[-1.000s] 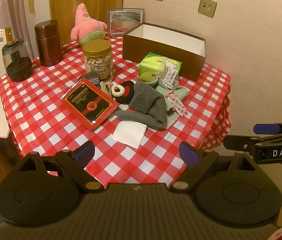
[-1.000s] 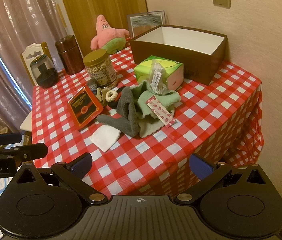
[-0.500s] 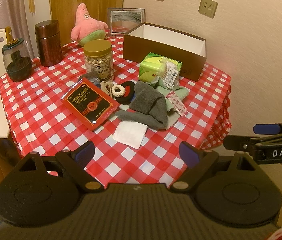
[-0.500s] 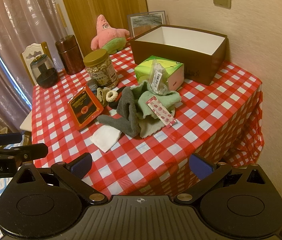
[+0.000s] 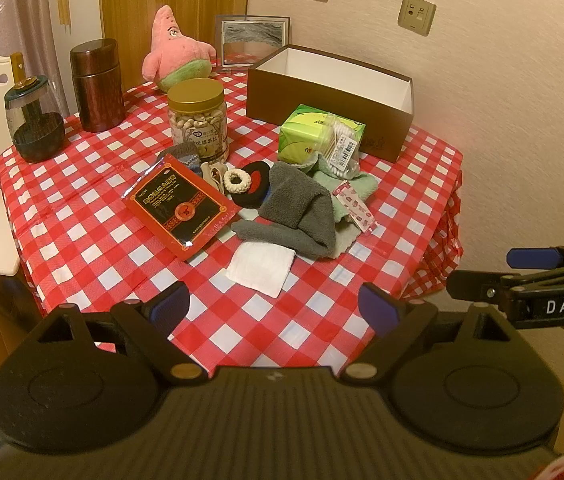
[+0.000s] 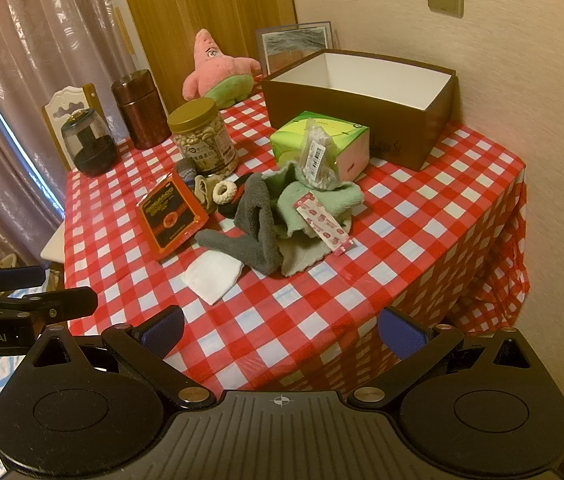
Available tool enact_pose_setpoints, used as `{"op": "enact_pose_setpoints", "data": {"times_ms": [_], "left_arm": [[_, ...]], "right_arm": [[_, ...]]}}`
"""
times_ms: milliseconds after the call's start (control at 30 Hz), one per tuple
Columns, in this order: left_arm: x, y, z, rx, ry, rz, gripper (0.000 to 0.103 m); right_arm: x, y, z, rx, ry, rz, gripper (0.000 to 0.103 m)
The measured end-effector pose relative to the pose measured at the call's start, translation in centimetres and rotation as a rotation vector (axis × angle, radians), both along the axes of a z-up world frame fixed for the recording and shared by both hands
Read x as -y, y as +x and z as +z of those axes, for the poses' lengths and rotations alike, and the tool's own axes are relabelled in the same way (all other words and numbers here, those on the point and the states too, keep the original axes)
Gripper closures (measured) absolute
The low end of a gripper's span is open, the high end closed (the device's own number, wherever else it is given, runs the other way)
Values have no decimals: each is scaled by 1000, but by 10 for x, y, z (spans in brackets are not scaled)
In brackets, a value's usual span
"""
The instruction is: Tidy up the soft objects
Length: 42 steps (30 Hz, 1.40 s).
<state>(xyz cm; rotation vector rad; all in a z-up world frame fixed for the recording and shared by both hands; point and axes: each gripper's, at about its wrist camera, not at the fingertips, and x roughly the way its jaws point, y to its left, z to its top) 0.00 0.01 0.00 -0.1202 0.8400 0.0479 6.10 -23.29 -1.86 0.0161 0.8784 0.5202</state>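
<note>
Left gripper [image 5: 274, 304] and right gripper [image 6: 280, 330] hover at frame bottom over the near edge of the checkered tabletop [image 5: 82, 216]; jaws on both wide open, holding nothing. Frame center: grey towel [image 5: 297, 212] draped over green cloth [image 5: 357, 184], white folded cloth [image 5: 262, 266] just below. Open brown box [image 5: 329, 96] upper right; pink starfish plush [image 5: 174, 52] upper center.

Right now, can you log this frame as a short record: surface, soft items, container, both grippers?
surface: table with red checked cloth
soft items: grey towel, green cloth, white pad, pink plush
container: brown box, open, nothing visible inside
left gripper: open, holds nothing
right gripper: open, holds nothing
</note>
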Motion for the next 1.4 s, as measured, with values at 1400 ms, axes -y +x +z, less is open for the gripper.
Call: {"op": "enact_pose_setpoints", "data": {"times_ms": [1400], "left_arm": [[0,0,0,0,-2,0,12]], "right_arm": [[-12,6,-3,0,0,2,0]]}}
